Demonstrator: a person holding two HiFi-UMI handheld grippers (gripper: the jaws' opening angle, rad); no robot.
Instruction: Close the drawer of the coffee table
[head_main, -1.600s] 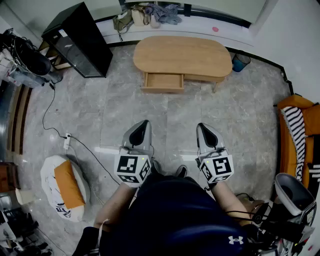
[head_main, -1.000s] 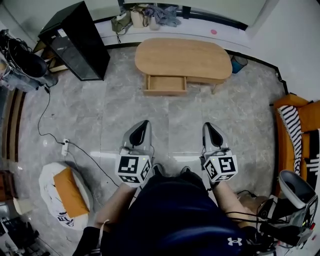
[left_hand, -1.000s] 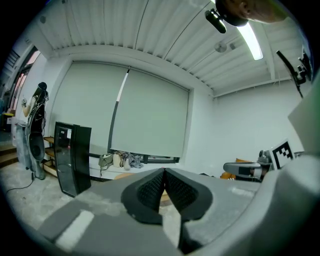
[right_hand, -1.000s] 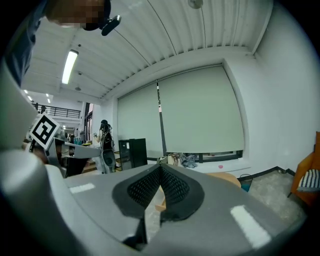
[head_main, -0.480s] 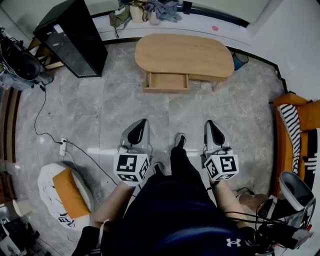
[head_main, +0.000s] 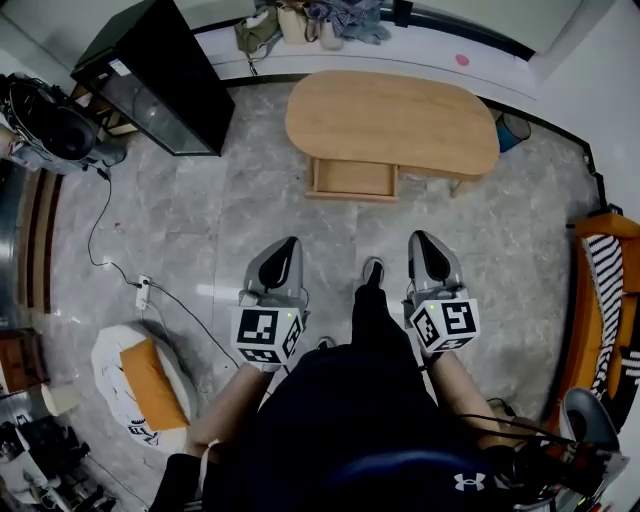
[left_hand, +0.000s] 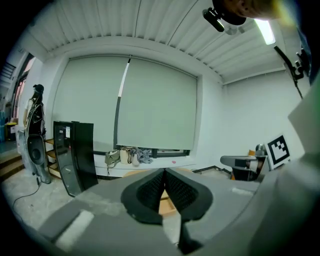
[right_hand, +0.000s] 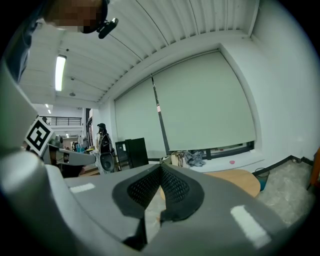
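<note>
A white Under Armour logo (head_main: 466, 481) marks the person's dark shirt (head_main: 340, 420), well behind the fingers (head_main: 430, 258) of the right gripper (head_main: 422, 238); nothing else is legible.

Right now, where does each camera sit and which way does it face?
Head view: on the person's head, looking down at the coffee table with its open drawer; shows torso, forearms, a foot, left gripper, right gripper.
Left gripper view: rides the left gripper, looking along its shut jaws toward the table.
Right gripper view: rides the right gripper, likewise, jaws shut.
All three share the coffee table.
</note>
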